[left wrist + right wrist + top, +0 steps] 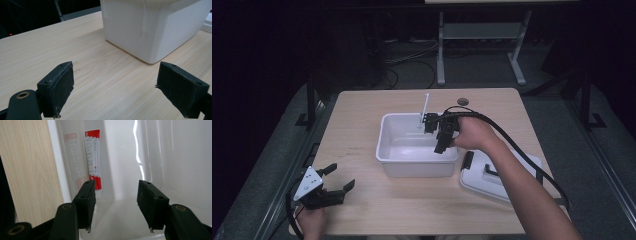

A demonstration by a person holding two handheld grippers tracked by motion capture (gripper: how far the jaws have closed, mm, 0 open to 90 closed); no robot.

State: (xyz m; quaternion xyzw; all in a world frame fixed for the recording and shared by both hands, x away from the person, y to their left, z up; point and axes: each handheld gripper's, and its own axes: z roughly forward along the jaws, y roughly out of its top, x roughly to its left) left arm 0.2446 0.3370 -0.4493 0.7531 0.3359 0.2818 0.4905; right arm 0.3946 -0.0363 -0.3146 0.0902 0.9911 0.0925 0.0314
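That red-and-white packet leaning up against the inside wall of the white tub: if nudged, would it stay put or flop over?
The packet looks thin and flat, so probably light and bendy. It stands nearly upright against the glossy wall of the tub, so a nudge would likely slide it down flat.

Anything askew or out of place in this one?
One thing: the red-and-white tube stands on end against the wall of the white bin, poking above its rim rather than lying flat. The lid lies beside the bin.
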